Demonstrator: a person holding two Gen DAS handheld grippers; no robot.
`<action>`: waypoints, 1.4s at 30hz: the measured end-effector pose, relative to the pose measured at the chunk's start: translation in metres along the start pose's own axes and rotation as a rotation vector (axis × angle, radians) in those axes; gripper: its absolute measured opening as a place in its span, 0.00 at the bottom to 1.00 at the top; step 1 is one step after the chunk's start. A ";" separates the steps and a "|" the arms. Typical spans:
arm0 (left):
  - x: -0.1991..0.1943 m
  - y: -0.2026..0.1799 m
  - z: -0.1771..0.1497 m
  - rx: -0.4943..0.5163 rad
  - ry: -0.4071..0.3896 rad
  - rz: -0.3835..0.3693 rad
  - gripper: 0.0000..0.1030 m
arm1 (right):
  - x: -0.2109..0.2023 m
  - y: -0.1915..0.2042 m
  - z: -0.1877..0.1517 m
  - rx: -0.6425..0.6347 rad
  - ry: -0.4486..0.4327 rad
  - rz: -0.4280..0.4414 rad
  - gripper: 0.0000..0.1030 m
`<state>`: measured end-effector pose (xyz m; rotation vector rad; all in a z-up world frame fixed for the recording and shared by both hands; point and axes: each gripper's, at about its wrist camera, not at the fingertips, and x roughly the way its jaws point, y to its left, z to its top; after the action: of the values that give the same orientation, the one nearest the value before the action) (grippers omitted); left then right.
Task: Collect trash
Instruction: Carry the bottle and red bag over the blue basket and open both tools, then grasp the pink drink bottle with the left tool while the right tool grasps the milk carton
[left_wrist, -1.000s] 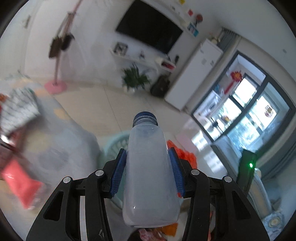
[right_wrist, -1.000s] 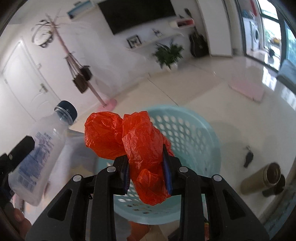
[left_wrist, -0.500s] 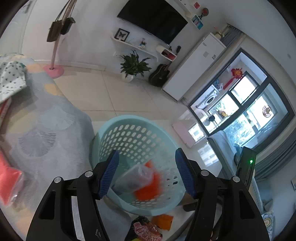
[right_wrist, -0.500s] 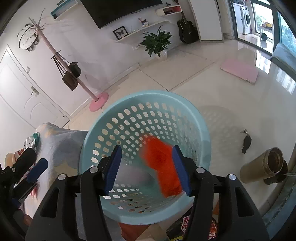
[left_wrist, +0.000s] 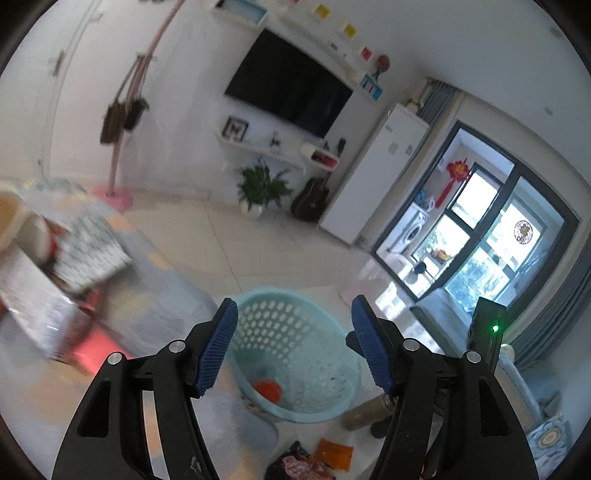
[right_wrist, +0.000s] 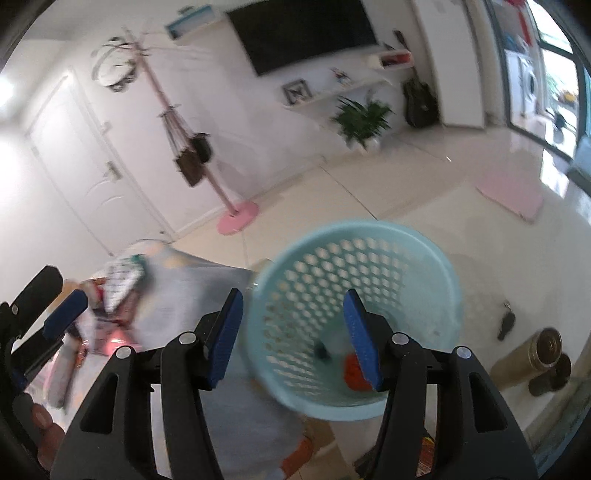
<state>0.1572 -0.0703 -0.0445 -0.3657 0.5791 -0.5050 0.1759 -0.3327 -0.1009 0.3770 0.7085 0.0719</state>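
Below both of your grippers, the pale blue basket (left_wrist: 295, 354) stands on the floor against the near edge of the grey-covered table (left_wrist: 155, 295), and it already holds two pieces of trash: the orange bag (left_wrist: 267, 388) lies crumpled at the bottom, and the clear bottle (right_wrist: 332, 341) rests beside it, its dark cap just visible through blur. Your left gripper (left_wrist: 293, 347) has its fingers spread wide with nothing between them, and your right gripper (right_wrist: 293, 334) is just as wide and empty.

More is left, as far as you can judge: a red snack packet (left_wrist: 299, 465) and an orange wrapper (left_wrist: 334, 448) lie on the floor near the basket, and blurred wrappers (left_wrist: 55, 288) clutter the far left of the table.

A second ago your left held the bottle and your right held the bag above the basket; half a second ago both were falling. Now they have landed, and both views have pulled back and swung left toward the table.
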 end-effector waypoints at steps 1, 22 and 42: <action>-0.014 0.001 0.002 0.009 -0.023 0.008 0.61 | -0.006 0.014 0.000 -0.025 -0.016 0.019 0.51; -0.207 0.163 -0.006 -0.027 -0.128 0.588 0.83 | 0.027 0.223 -0.059 -0.391 -0.041 0.275 0.54; -0.171 0.210 -0.038 -0.028 0.127 0.586 0.59 | 0.085 0.259 -0.061 -0.466 0.107 0.281 0.56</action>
<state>0.0844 0.1879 -0.0982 -0.1758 0.7805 0.0439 0.2177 -0.0563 -0.1023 0.0224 0.7162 0.5168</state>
